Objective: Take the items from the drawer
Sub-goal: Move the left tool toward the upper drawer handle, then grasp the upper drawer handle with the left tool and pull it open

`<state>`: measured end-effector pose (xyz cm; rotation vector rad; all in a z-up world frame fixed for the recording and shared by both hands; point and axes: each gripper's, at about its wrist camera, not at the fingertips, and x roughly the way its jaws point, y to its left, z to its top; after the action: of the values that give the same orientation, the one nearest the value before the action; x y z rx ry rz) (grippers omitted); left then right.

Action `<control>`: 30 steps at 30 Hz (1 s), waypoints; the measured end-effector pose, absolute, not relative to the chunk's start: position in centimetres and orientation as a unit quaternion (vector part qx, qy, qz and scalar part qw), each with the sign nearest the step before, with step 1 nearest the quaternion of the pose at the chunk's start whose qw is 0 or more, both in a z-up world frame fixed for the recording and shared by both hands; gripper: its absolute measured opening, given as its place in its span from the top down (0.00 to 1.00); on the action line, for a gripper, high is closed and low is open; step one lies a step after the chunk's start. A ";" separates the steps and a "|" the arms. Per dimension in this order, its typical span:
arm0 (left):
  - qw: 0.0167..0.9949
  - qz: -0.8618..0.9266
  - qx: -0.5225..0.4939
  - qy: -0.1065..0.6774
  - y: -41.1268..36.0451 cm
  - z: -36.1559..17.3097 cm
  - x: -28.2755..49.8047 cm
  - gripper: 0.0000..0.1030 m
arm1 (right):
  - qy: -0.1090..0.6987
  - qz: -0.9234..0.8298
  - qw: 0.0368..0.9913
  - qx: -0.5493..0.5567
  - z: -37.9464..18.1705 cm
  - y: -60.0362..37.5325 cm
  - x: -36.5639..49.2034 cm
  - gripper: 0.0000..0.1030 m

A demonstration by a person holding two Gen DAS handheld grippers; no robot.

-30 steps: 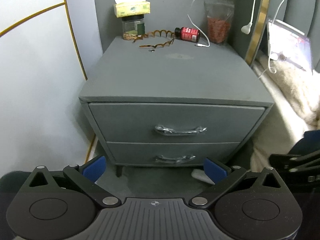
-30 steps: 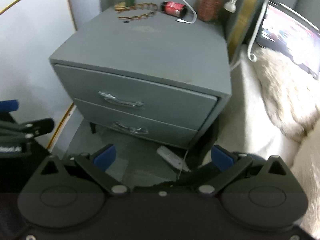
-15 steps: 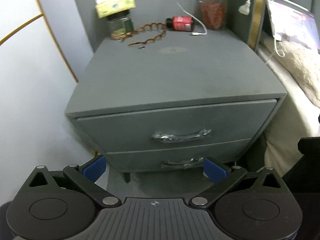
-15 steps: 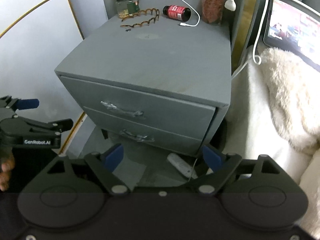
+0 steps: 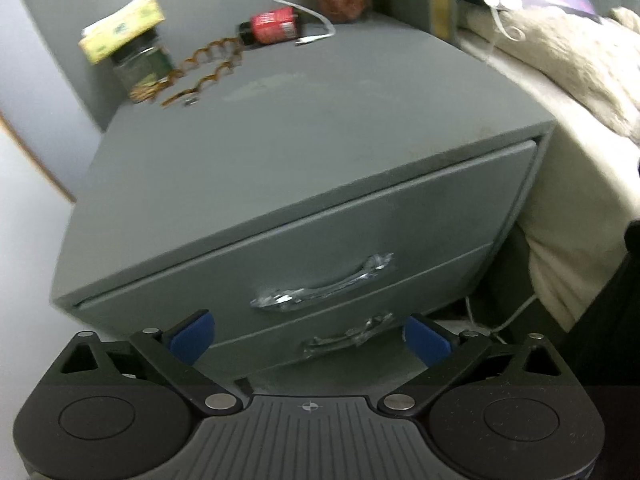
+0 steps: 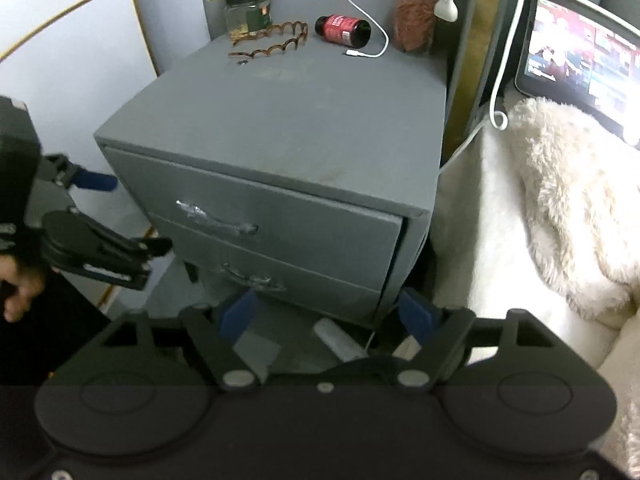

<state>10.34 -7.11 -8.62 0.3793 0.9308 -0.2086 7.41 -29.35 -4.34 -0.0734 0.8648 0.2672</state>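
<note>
A grey two-drawer nightstand (image 5: 304, 148) stands in front of me; it also shows in the right wrist view (image 6: 296, 120). Both drawers are closed. The top drawer has a silver handle (image 5: 324, 286), seen also in the right wrist view (image 6: 216, 220). The lower drawer handle (image 5: 348, 334) sits just beyond my left gripper (image 5: 308, 338), which is open and empty. My right gripper (image 6: 326, 314) is open and empty, low in front of the nightstand's right corner. The left gripper also appears at the left in the right wrist view (image 6: 100, 216). The drawer contents are hidden.
On the nightstand top lie a jar with a yellow tissue pack (image 5: 136, 52), a brown wavy hairband (image 5: 204, 68), a red bottle (image 5: 272, 28), a white cable (image 6: 368, 36) and a pouch (image 6: 412, 20). A bed with a fluffy blanket (image 6: 572, 208) and a tablet (image 6: 580, 60) is at the right.
My left gripper has moved closer to the nightstand and tilted, so the drawer fronts fill more of its view. My right gripper has shifted slightly closer. Both stay open.
</note>
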 end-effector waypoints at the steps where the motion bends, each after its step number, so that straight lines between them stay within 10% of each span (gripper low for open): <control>1: 0.870 -0.107 0.186 0.444 -7.3 -8.8 10.4 0.06 | 0.418 0.128 0.899 -0.033 -4.3 -29.4 7.5 0.24; 30: 0.785 -0.223 0.402 0.415 -13.0 -17.7 13.6 0.58 | 0.431 0.157 0.888 0.025 -4.7 -30.4 8.4 0.24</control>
<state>13.60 -13.02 -17.69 0.8663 0.8952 -0.4820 8.37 -30.39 -4.73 0.0528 0.8952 0.3258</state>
